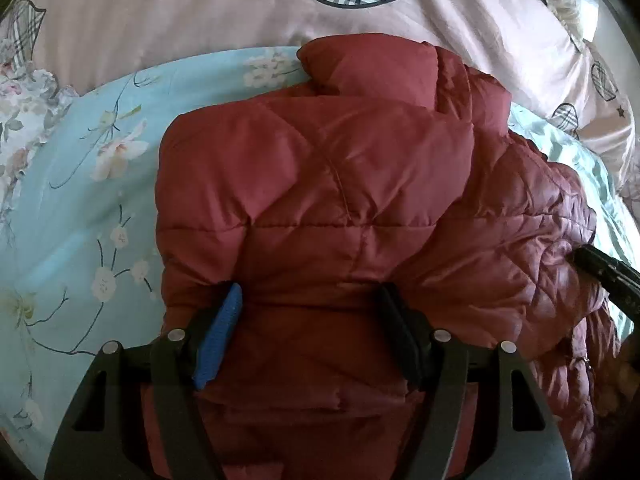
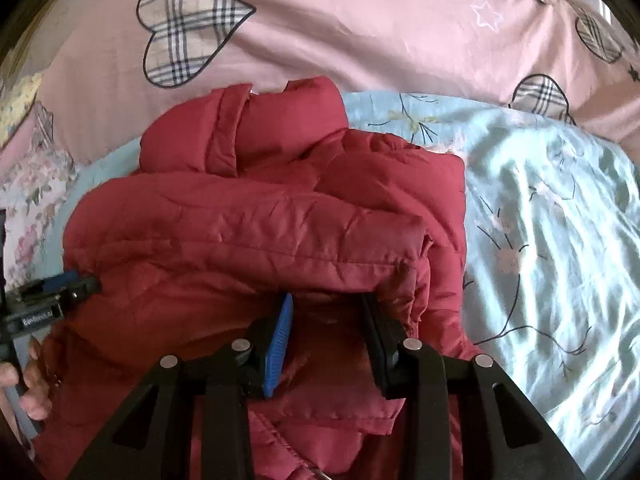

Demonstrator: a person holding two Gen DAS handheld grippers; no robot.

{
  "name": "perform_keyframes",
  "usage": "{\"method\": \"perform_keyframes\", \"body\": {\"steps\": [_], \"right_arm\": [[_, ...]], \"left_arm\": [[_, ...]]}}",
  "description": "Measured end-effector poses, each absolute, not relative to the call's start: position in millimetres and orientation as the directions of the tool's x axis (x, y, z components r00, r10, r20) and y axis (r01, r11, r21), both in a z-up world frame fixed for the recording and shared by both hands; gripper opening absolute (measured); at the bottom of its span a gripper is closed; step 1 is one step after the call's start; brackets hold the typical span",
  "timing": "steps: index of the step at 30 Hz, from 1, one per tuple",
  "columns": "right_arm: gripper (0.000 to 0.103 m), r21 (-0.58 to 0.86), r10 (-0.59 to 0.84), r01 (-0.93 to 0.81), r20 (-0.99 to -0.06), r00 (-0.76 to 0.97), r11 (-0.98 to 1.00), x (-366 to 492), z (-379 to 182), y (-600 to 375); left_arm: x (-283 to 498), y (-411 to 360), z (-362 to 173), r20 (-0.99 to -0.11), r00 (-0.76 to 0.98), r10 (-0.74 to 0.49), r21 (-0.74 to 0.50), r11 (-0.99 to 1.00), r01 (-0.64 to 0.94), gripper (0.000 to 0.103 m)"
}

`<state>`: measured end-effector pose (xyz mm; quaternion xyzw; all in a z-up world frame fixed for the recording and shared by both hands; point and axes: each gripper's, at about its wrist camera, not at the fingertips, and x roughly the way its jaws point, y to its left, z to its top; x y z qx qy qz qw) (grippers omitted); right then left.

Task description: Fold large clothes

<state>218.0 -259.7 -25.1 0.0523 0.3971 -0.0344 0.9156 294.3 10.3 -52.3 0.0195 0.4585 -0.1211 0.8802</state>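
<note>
A dark red quilted puffer jacket (image 1: 312,184) lies bunched and partly folded on the light blue floral sheet (image 1: 80,208); it also shows in the right wrist view (image 2: 248,216). My left gripper (image 1: 310,296) has its jaws wide apart, pressed over the jacket's near folded edge, fabric between the fingers. My right gripper (image 2: 328,304) also stands open, fingers straddling the near edge of the jacket's right side. The right gripper's tip (image 1: 600,268) shows at the jacket's right side in the left view; the left gripper (image 2: 60,284) shows at the jacket's left edge in the right view.
A pink duvet with plaid hearts (image 2: 360,32) lies bunched behind the jacket, also in the left wrist view (image 1: 200,8). A floral pillow (image 2: 36,184) sits at the left. The blue sheet (image 2: 552,232) extends wrinkled to the right. A hand (image 2: 28,380) holds the left gripper.
</note>
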Motion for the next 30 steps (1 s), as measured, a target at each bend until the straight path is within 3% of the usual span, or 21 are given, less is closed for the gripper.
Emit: {"method": "perform_keyframes", "body": {"steps": [13,24,30], "right_arm": [[0.034,0.104,0.007,0.112,-0.766,0.643,0.988,228,-52,-272],[0.039,0.198,0.085,0.102,-0.755,0.650,0.975,190,-16,-279],[0.047,0.252,0.151,0.076,-0.766,0.625,0.965,157,-5,-282]], "left_arm": [[290,18,-54,-0.815,0.547,-0.191,-0.087,0.974,0.211,0.071],[265,40,-31,-0.814,0.531,-0.235,-0.151,0.969,0.197,0.075],[231,61,-23,-0.821,0.517,-0.244,-0.167,0.967,0.192,0.075]]}}
